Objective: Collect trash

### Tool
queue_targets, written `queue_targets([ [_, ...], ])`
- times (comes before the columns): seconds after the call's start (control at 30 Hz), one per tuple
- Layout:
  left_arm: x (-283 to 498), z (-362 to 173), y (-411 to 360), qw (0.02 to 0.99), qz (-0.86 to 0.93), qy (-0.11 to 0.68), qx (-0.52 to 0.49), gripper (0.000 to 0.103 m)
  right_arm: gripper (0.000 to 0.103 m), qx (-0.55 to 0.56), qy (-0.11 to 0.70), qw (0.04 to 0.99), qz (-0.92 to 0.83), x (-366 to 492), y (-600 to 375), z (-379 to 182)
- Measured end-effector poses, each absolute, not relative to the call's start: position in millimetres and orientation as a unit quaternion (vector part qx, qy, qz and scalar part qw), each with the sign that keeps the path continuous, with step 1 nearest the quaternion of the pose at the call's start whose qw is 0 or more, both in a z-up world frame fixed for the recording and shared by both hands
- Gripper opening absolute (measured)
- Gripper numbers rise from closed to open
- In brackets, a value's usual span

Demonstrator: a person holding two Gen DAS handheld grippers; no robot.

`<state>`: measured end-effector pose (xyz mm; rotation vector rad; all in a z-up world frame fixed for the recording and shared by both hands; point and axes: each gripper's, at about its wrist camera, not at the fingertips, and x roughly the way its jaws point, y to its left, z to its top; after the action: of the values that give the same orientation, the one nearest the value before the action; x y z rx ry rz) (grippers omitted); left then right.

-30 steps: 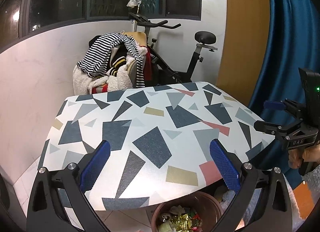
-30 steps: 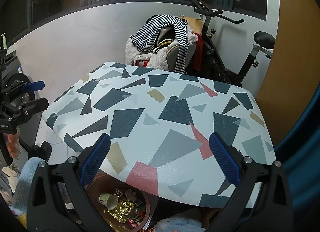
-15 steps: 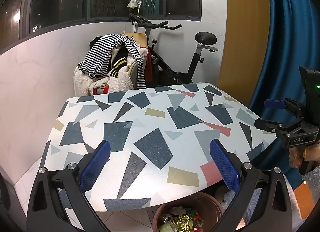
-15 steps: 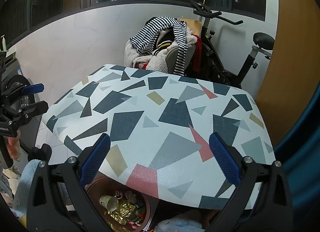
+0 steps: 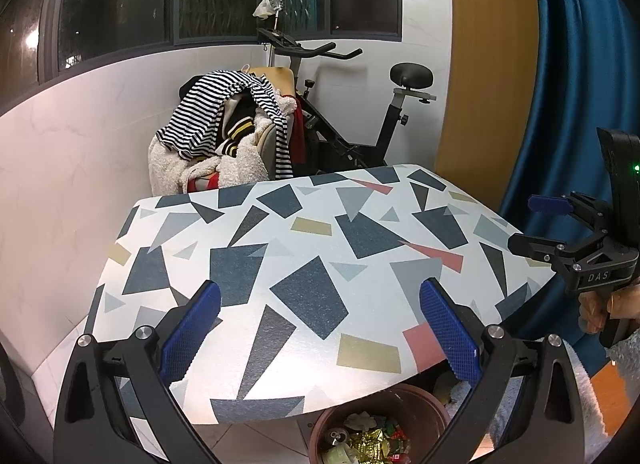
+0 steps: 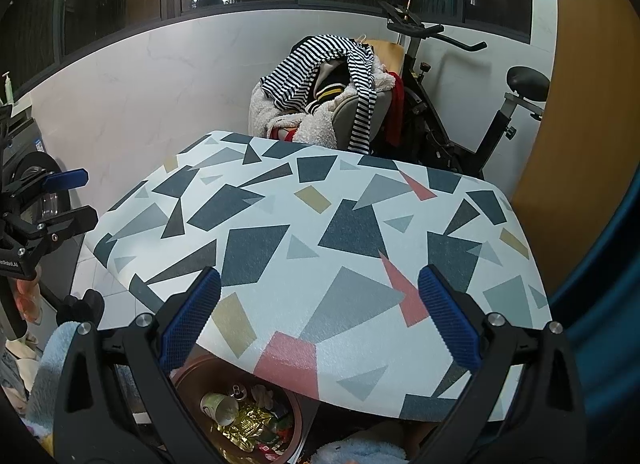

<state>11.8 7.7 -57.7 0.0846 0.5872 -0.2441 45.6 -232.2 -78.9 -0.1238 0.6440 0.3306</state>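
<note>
Through the left wrist camera, I saw my left tongs (image 5: 320,318) spread wide with nothing between the blue pads (image 5: 188,334). They hung above the near edge of the desk (image 5: 304,248), whose top carried a pattern of grey, navy, pink and mustard shapes and no loose items that I could make out. Below and just beyond the tongs, partly under the desk edge, stood a brown trash bin (image 5: 416,404). Inside it lay the trash (image 5: 366,442): crinkled gold foil wrappers, a can top and a pale crumpled scrap. My right tongs (image 5: 550,224) showed far to the right of the left pair, open and empty too. Behind the desk I noted an exercise bike (image 5: 360,136) and a pile of clothes (image 5: 224,136).

Through the right wrist camera, my right tongs (image 6: 320,318) also stood wide and empty over the desk (image 6: 340,224). The bin (image 6: 298,408) sat below and to the left of them, showing a pale cup (image 6: 218,408) on its side, a can top and gold foil. My left tongs (image 6: 68,196) appeared far to the left, jaws apart.

I judged the trash to be light and mostly soft. Foil would crumple and might slip, so I would pinch a bunched fold. The cup looked thin and crushable; I would grip its rim gently.
</note>
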Motion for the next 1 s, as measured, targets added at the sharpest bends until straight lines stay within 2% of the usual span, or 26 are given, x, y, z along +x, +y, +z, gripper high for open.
queue_targets([
  [1.0,14.6,-56.7,13.0,0.949,-0.116,0.290,0.047,0.097,0.097,-0.060,0.314,0.934,0.161,46.8,-230.6,-76.0],
])
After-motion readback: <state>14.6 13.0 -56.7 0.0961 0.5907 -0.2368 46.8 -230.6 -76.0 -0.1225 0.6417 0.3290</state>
